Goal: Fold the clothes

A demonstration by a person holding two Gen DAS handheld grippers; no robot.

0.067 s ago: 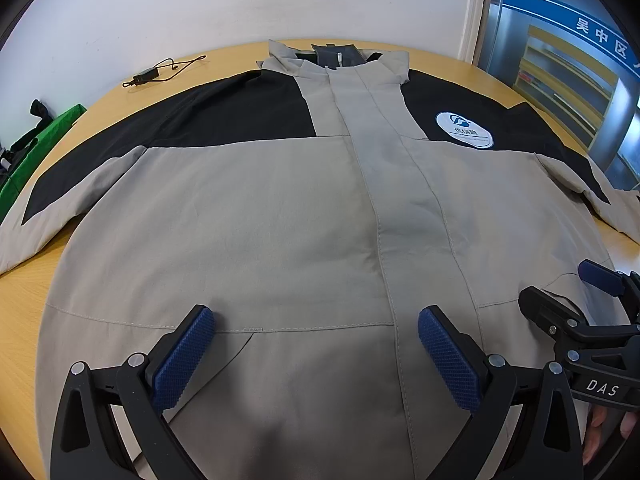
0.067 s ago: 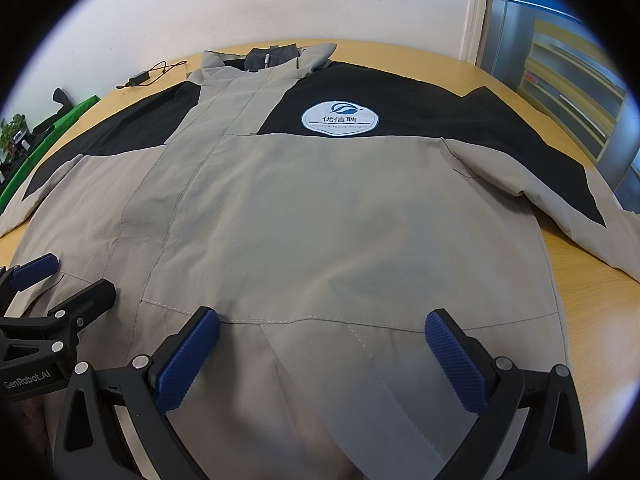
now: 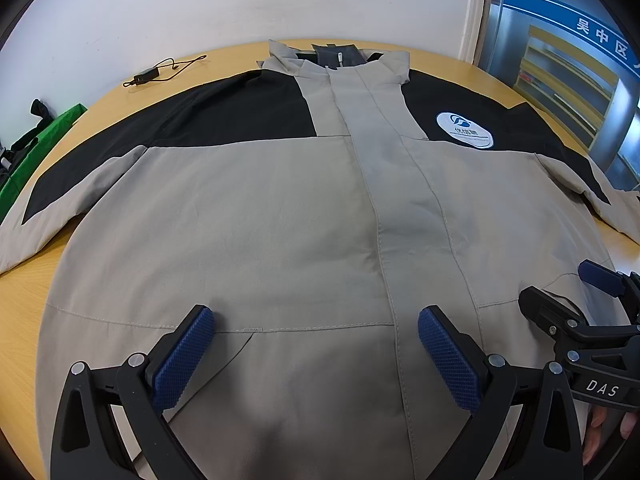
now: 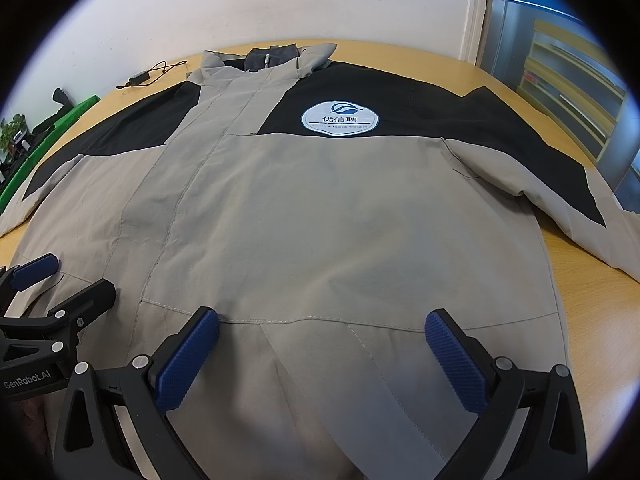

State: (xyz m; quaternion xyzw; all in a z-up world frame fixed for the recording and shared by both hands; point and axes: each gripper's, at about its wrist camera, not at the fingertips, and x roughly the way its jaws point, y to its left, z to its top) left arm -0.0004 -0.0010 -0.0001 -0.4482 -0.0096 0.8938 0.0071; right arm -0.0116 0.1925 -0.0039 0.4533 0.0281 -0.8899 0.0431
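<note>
**Grey-and-black jacket spread flat, both claws wide apart above its hem**

At the far left, a bright green fabric item [image 3: 38, 144] with black straps sits off the edge of the round light-wood bench [image 3: 24, 300]. Further back on the bench top, near the white wall, lies a small black adapter with a thin black cable [image 3: 160, 70].

The beige-grey jacket with black shoulder panels [image 3: 280, 216] lies face up across the bench, collar towards the wall and hem towards the cameras. Its left sleeve runs out to the left bench edge. The zip placket runs straight down the middle, closed, and a dark lining shows inside the collar.

The left claw [image 3: 316, 352] hangs over the lower left front panel, its blue-padded fingers [image 3: 184, 356] spread wide with nothing between them; whether the pads touch the cloth cannot be told.

To the right of the placket, on the black chest panel, sits a round white logo patch with blue printing [image 4: 339, 118].

The right claw [image 4: 322, 356] hangs over the lower right front panel, just beside the left one, its blue pads likewise wide apart and gripping nothing.

The right sleeve [image 4: 560, 184] stretches off to the right bench edge. Behind it stands a glass panel with blue signage [image 3: 568, 60].
</note>
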